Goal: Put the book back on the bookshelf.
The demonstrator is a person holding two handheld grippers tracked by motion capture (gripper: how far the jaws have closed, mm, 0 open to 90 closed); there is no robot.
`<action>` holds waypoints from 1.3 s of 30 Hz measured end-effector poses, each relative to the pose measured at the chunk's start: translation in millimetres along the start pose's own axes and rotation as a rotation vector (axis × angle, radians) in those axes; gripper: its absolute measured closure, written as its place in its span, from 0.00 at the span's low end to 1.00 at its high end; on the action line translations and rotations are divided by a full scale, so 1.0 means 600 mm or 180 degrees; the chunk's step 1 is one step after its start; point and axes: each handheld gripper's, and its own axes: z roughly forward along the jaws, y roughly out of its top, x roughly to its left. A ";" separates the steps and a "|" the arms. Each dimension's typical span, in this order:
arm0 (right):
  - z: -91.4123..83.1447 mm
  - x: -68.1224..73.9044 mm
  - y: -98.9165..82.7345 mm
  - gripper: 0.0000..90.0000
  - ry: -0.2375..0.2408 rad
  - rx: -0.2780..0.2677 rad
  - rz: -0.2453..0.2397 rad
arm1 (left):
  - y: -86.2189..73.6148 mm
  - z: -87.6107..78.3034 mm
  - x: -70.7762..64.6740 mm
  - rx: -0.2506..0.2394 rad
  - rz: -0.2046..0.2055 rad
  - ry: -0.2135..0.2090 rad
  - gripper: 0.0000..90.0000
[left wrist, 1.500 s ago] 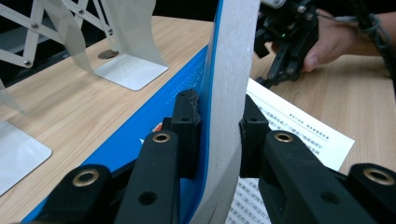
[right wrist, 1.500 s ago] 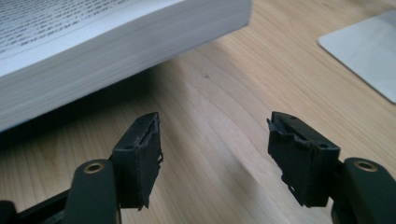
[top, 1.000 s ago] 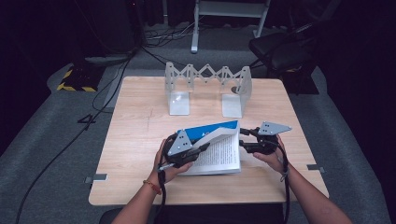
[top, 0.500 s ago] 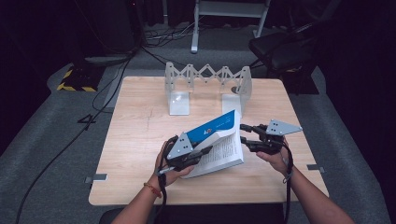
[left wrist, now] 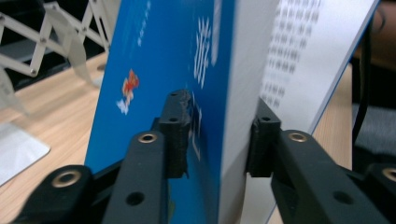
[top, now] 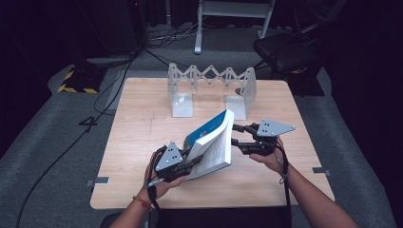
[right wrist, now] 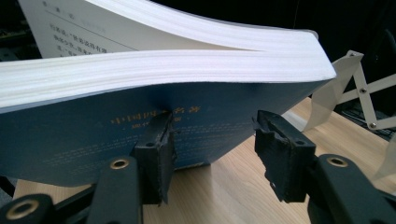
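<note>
Book (top: 211, 145) handling is under way on the wooden table (top: 142, 137), with the volume raised on edge, tilted, in front of the white expandable bookend rack (top: 211, 85) that stands at the table's far side. Left gripper (top: 183, 164) sits at the book's near lower corner; in the left gripper view its jaws straddle the blue cover and the page block, pads against both faces, having just been opening a little while the book remains between them. Right gripper (top: 237, 137) stands just beside the book's outer edge with its jaws apart; in the right gripper view one pad (right wrist: 156, 149) rests against the dark blue cover and the other hangs free of it, so this tool props rather than clamps. Front cover has fallen partly open, exposing a printed page. Judgement: the tilt and two-sided support suit standing the book upright for the rack behind it.
</note>
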 end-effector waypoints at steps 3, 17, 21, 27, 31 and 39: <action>0.019 0.015 0.001 0.50 0.0040 0.0102 -0.0098 | -0.011 -0.009 -0.002 0.0103 0.0039 0.0053 0.67; 0.030 0.004 -0.006 0.46 0.0092 0.0063 0.0034 | -0.035 0.010 0.030 0.0050 -0.0143 -0.0329 0.74; 0.016 -0.006 -0.007 0.49 0.0043 0.0108 -0.0058 | -0.022 0.034 0.035 0.0023 -0.0111 -0.0449 0.73; -0.009 -0.027 -0.010 0.53 -0.0209 0.0026 -0.0061 | 0.003 0.078 0.042 -0.0039 -0.0179 -0.0602 0.73; -0.030 -0.036 -0.014 0.57 -0.0402 0.0002 -0.0045 | 0.019 0.106 0.041 -0.0092 -0.0179 -0.0670 0.72; -0.039 -0.036 -0.018 0.56 -0.0346 -0.0046 -0.0032 | 0.022 0.104 0.035 -0.0100 -0.0170 -0.0587 0.69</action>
